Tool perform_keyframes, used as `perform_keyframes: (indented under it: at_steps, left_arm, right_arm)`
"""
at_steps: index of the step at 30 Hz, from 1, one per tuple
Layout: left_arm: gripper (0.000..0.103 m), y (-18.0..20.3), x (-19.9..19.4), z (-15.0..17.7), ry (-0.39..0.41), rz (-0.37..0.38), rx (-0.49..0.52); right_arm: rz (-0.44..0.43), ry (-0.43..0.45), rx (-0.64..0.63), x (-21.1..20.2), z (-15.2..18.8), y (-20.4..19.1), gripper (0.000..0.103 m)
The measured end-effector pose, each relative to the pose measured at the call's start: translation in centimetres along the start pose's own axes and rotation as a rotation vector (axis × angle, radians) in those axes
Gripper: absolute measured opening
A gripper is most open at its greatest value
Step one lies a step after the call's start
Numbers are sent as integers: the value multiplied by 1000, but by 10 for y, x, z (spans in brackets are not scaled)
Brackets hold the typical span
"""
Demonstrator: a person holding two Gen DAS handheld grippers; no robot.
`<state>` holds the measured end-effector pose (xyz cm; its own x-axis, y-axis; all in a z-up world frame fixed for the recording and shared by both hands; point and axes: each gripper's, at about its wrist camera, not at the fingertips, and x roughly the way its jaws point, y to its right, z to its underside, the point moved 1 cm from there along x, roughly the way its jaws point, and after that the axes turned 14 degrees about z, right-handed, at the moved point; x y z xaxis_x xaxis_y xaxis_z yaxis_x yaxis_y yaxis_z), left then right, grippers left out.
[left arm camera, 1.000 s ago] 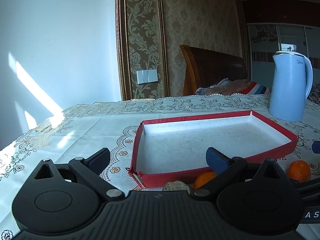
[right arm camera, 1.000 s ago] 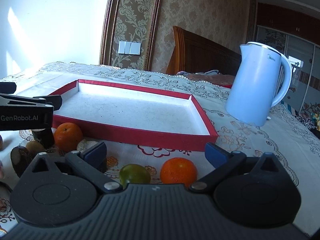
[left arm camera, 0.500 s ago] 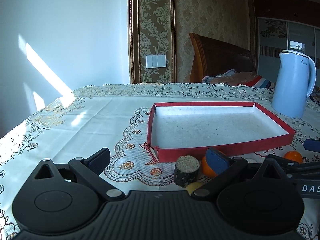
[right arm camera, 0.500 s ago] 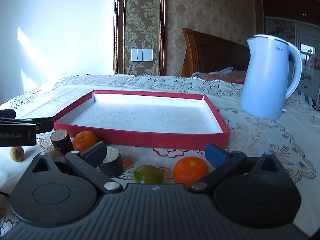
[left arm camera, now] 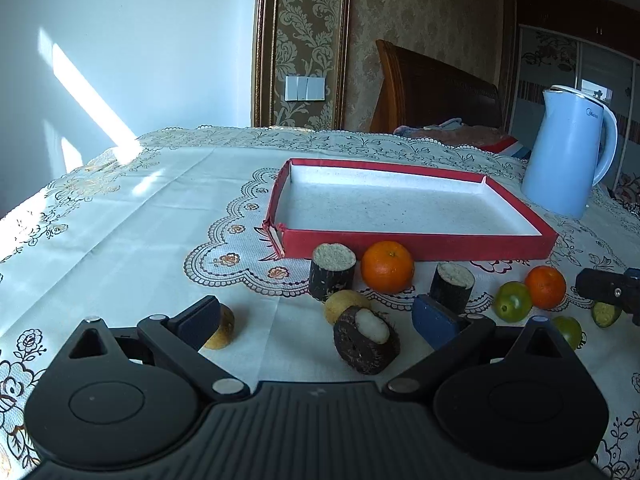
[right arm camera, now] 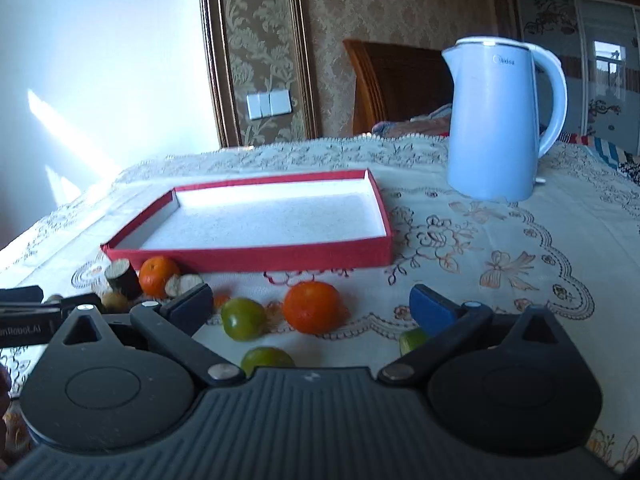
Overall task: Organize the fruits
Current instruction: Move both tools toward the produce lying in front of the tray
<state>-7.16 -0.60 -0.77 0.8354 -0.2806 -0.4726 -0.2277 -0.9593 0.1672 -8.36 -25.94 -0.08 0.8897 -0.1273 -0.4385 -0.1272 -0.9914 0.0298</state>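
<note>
Left wrist view had the left gripper (left arm camera: pixel 316 320) spread wide, holding nothing – fruit sat loose on the tablecloth (left arm camera: pixel 140 216) in front of the empty red tray (left arm camera: pixel 420 246). Right gripper (right arm camera: pixel 312 308) gaped wide too, over an orange (right arm camera: pixel 313 307).

A red-walled tray (left arm camera: pixel 416 245) with a speckled white floor is seen on a cream tablecloth (left arm camera: pixel 140 216) patterned with brown lace flowers. Orange tangerines (left arm camera: pixel 387 266) and green fruits (right arm camera: pixel 243 318) are spotted beside dark brown stubs (left arm camera: pixel 331 272). A pale blue kettle (right arm camera: pixel 494 120) is shown.
</note>
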Motion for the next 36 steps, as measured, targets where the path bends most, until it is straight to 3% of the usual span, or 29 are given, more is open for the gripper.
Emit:
perform_keyframes:
  at_steps: [6, 16, 25, 36]
  left_arm:
    - [103, 1, 5, 7, -19, -34, 3]
    - [103, 6, 15, 8, -57, -66, 29]
    - [103, 8, 15, 10, -60, -76, 40]
    - [103, 7, 14, 11, -61, -72, 35]
  right_arm:
    - [-10, -45, -35, -1, 22, 9, 103]
    - [4, -92, -127, 16, 20, -24, 103]
    - [-11, -139, -118, 26, 21, -23, 103]
    - [1, -129, -152, 26, 22, -27, 102]
